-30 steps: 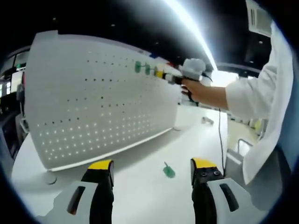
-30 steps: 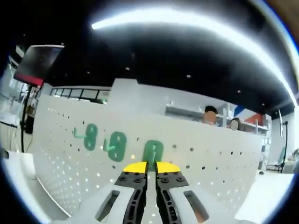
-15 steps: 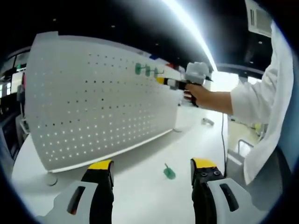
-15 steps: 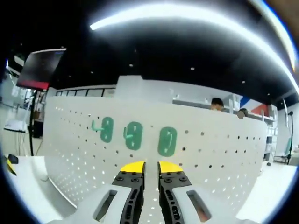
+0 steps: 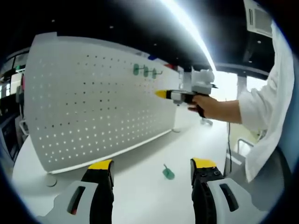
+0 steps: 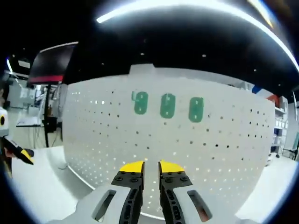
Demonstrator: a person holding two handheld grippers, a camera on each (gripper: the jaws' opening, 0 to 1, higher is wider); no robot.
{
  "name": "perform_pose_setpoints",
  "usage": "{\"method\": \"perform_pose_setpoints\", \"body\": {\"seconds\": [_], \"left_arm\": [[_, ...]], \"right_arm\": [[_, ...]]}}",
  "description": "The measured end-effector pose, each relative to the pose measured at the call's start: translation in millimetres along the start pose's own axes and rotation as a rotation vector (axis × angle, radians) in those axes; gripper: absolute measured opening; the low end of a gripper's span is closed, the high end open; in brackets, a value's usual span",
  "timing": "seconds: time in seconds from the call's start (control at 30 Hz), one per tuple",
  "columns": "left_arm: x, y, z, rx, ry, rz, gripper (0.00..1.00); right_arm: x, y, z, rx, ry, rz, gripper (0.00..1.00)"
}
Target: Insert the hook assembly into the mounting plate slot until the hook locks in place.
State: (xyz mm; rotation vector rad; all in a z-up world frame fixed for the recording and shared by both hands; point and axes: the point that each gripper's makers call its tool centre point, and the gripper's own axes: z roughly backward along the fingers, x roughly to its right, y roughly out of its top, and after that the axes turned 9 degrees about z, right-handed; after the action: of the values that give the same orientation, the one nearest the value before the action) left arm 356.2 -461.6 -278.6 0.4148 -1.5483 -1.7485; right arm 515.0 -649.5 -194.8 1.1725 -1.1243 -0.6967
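Nearest, the left hand-held gripper hangs released above the white surface, a small green plastic hook lying loose between its jaws. Farther off, the right hand-held gripper points, slightly parted and empty, at the white perforated mounting plate; three green hooks sit mounted at twelve o'clock.

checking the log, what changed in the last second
The right tongs let go of the third green hook on the pegboard and pulled back from it. The left tongs stayed open, and the spare hook on the table stayed put.
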Motion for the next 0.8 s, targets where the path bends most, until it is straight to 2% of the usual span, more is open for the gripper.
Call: {"method": "perform_pose_setpoints", "body": {"seconds": [0.4,0.8], "left_arm": [[5.1,0.9,-1,0.001,-0.014,-0.01,0.68],[7.3,3.5,-1,0.008,-0.022,-0.014,0.68]], "right_arm": [[-7,-1.8,22,-0.01,0.013,-0.014,0.11],[-31,-23.5,36,-0.091,0.098,-0.016,0.11]]}}
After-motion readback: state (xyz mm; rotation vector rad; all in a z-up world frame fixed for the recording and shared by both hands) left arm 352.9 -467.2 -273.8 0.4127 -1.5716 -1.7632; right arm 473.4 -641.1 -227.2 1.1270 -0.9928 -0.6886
